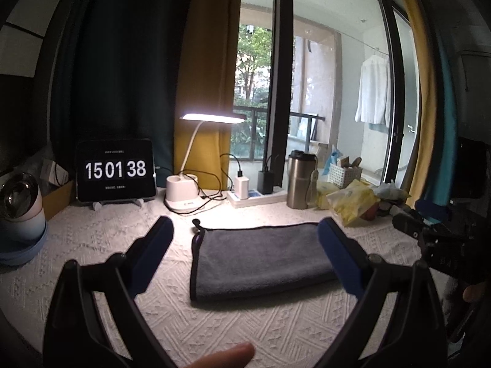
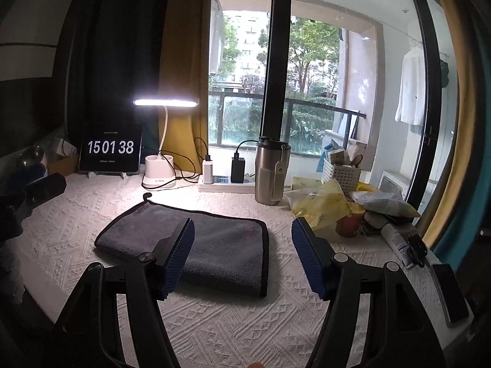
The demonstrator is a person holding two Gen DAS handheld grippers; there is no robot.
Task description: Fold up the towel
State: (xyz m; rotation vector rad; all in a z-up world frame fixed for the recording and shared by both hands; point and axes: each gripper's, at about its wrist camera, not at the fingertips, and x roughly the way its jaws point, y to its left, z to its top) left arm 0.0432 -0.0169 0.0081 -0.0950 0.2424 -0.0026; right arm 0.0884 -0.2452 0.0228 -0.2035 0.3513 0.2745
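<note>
Lying folded on the white textured tablecloth [image 1: 101,245], the grey towel [image 1: 260,257] sits flat in a rectangle with a dark bound edge, a small hanging loop sticking out at its far left corner.

The left wrist view shows a rounded pink and blue device [image 1: 21,211] at 9 o'clock and, at 3 o'clock, the black body of the right tongs [image 1: 442,242] held over the table's right side; a fingertip [image 1: 227,355] intrudes at 6 o'clock. The right wrist view shows what the other does not: a white tube [image 2: 396,242] and a dark phone [image 2: 449,294] at about 4 o'clock, and the left tongs [image 2: 30,196] as a dark shape at 9 o'clock. Both views share the tablet clock [image 1: 115,170] reading 15 01 38, the lit desk lamp [image 1: 211,118], the steel tumbler [image 1: 299,181] and yellow packets [image 1: 353,199] toward 2 o'clock.

In the left view the tongs' own blue-padded fingers [image 1: 153,254] stand spread wide, released, and the towel lies between them, its right part passing behind the right-hand finger. In the right view the right tongs are likewise released; the towel lies toward 10 o'clock of the gap, the left-hand pad overlapping its middle and its right edge ending between the pads. Neither pair grasps anything, and whether any pad touches the cloth cannot be told.

The towel's near right corner is hidden in the left view. The small print on the tablet is unreadable, and the clutter at the table's right edge is hard to make out.
</note>
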